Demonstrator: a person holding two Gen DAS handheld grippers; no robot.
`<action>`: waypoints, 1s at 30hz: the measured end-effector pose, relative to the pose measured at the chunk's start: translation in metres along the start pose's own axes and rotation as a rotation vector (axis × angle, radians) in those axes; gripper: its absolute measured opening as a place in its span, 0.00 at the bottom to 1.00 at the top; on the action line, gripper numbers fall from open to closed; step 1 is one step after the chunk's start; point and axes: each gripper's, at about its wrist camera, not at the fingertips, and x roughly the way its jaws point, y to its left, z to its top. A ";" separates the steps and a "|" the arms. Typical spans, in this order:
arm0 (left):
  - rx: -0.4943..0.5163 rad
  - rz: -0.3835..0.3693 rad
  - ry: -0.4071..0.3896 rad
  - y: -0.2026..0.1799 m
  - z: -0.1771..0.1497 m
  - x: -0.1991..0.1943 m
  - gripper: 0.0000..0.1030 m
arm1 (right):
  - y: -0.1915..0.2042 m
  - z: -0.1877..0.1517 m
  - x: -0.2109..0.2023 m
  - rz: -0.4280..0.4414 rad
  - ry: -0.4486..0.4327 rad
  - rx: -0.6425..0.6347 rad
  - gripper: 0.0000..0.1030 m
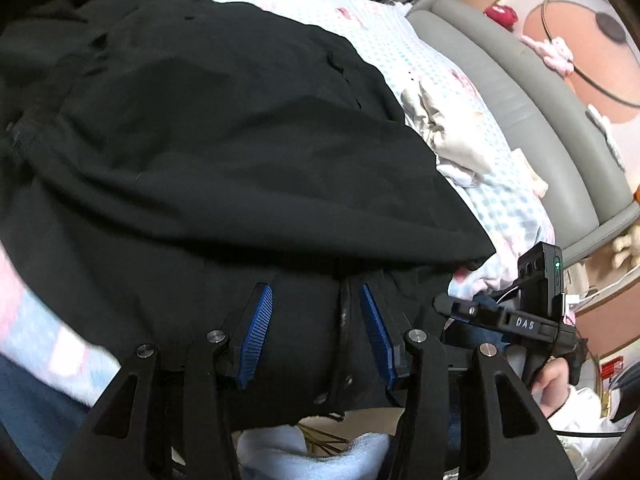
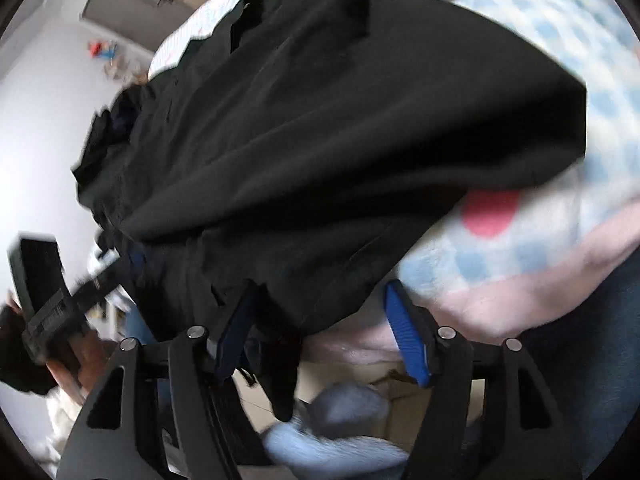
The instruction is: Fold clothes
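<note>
I hold one big black garment [image 1: 224,152] over the bed [image 1: 436,60]. It lies spread on the blue and pink checked blanket [image 2: 520,248] and fills most of what I see in both views.

My left gripper [image 1: 316,300] has its jaws open wide. The near edge of the black cloth lies between my two blue pads [image 1: 260,320], but they do not pinch it. My right gripper [image 2: 320,308] has its jaws open wide too. The hem of the cloth hangs down between them and touches the left pad. The right pad [image 2: 404,328] is bare, out over the pink part of the blanket.

The cloth's right edge curves down to a corner close to my left gripper. Past that edge there is open blanket, then one small heap of pale crumpled cloth [image 1: 444,132], and then the gray padded bed frame [image 1: 532,120]. In the right wrist view the floor shows white and open on the far left.

I count one black garment, one pale heap and two grippers. My hand [image 1: 552,384] shows on the right gripper's handle.
</note>
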 end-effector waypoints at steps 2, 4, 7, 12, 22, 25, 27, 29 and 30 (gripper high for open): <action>-0.024 -0.003 0.002 0.004 -0.004 0.000 0.47 | -0.002 0.002 0.002 0.032 -0.020 0.021 0.65; -0.036 -0.009 0.006 0.004 -0.005 0.009 0.47 | 0.000 0.005 0.001 0.056 -0.051 0.028 0.55; -0.020 -0.050 0.011 -0.003 -0.007 0.012 0.47 | 0.008 0.009 -0.001 0.096 -0.101 0.008 0.52; 0.036 -0.033 0.047 -0.019 -0.006 0.027 0.47 | 0.008 0.008 0.011 0.030 -0.084 -0.026 0.09; -0.046 -0.013 0.073 0.000 -0.019 0.038 0.48 | 0.007 -0.022 -0.007 -0.076 -0.104 -0.072 0.04; -0.021 -0.014 0.060 -0.005 -0.018 0.032 0.48 | 0.004 -0.018 -0.016 -0.080 -0.123 -0.061 0.04; -0.009 -0.029 0.052 -0.008 -0.015 0.028 0.48 | 0.009 -0.015 -0.027 -0.076 -0.153 -0.074 0.04; 0.013 -0.059 0.037 -0.015 -0.010 0.023 0.48 | 0.013 -0.013 -0.038 -0.072 -0.182 -0.087 0.05; 0.025 -0.074 0.030 -0.019 -0.008 0.020 0.48 | 0.015 -0.012 -0.043 -0.070 -0.197 -0.094 0.06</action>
